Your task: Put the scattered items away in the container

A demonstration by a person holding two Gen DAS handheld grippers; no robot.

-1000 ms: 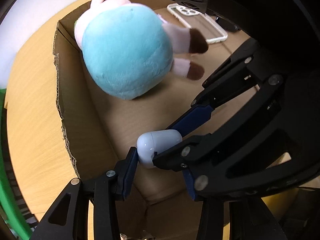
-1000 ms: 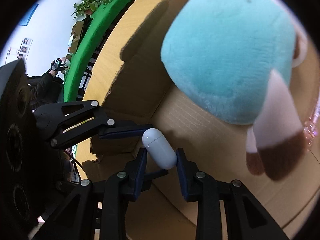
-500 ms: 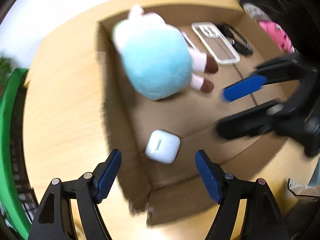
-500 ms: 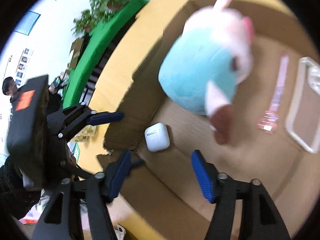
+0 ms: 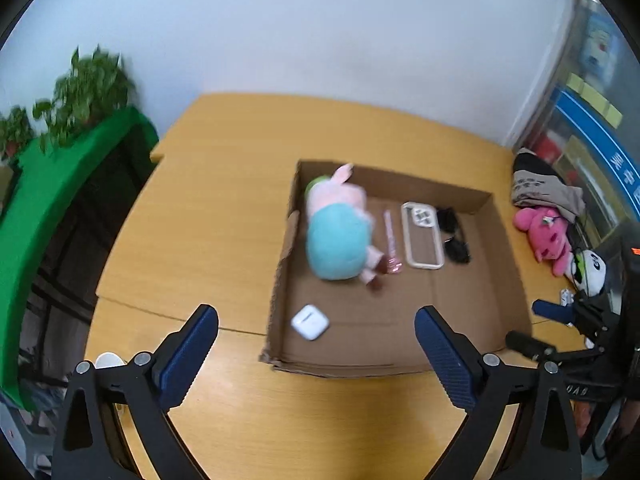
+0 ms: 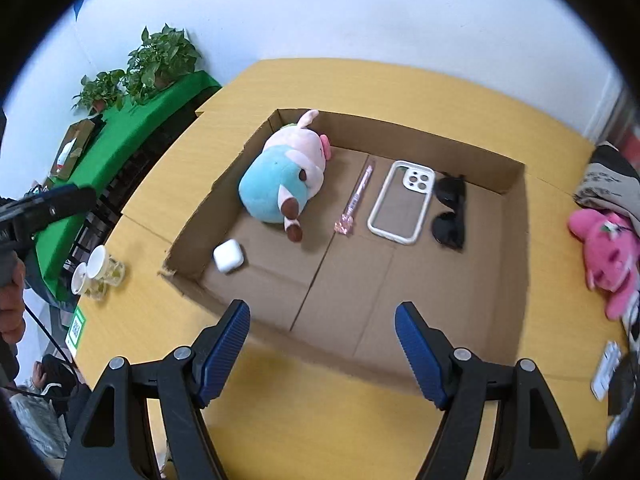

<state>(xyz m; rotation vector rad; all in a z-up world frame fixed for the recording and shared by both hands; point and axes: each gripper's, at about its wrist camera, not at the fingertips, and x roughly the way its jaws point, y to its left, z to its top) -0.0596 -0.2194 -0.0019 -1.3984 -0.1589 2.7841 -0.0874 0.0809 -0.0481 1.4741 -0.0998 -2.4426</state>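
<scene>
Both tools, left (image 5: 316,356) and right (image 6: 322,350), hang spread and empty above the counter (image 6: 400,92), clear of the cardboard box (image 6: 516,264); earbud case (image 6: 228,255) rests in its near-left corner, beside the plush toy (image 6: 280,184).

Premises appear to be an office or shared work room rather than a home. Evidence: a large light-wood surface (image 6: 400,92) of meeting-table type against a plain white wall (image 6: 360,12); potted plants (image 6: 160,60) on a green-topped partition (image 6: 120,128) past the surface's left edge; disposable cups (image 6: 96,272) near its front-left corner; a green QR-code sticker (image 6: 76,328) on its left edge. Beyond the right edge, a glazed cabinet or door with blue signage (image 5: 600,140), possibly a notice board; blur prevents confirmation.
</scene>
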